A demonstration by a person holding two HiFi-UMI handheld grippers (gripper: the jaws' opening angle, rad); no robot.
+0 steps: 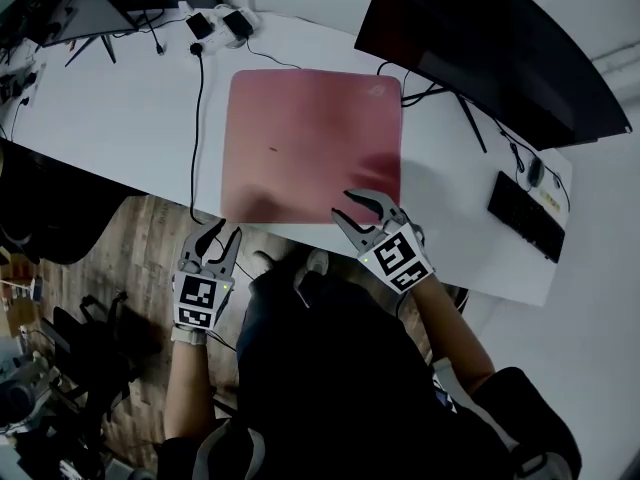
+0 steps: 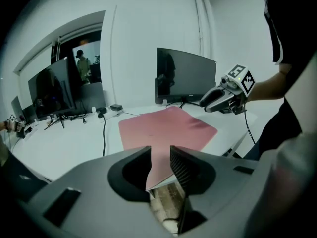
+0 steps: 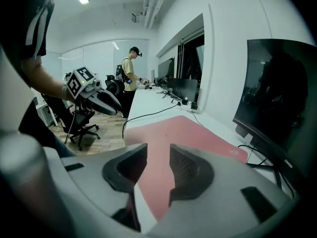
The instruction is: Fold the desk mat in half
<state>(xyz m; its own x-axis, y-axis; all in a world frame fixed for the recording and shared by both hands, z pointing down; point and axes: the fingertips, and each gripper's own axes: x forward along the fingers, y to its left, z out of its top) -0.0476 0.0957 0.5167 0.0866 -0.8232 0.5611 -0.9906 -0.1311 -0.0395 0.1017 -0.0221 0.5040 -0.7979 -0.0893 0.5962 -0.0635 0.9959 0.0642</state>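
Observation:
A pink desk mat (image 1: 315,143) lies flat and unfolded on the white table (image 1: 120,118). My left gripper (image 1: 222,238) hovers just off the table's near edge by the mat's near left corner, jaws apart. In the left gripper view the mat (image 2: 166,128) runs away from the gap of the left gripper (image 2: 160,152), and the pads do not press on it. My right gripper (image 1: 360,208) is over the mat's near right corner, open. The right gripper view shows the mat (image 3: 183,133) beyond the right gripper (image 3: 158,150), with nothing clamped.
A large dark monitor (image 1: 480,38) stands behind the mat at the right, a keyboard (image 1: 525,216) to its right. A black cable (image 1: 197,118) runs along the mat's left side from adapters (image 1: 220,23). A person (image 3: 130,78) stands far off; an office chair (image 3: 81,125) is on the floor.

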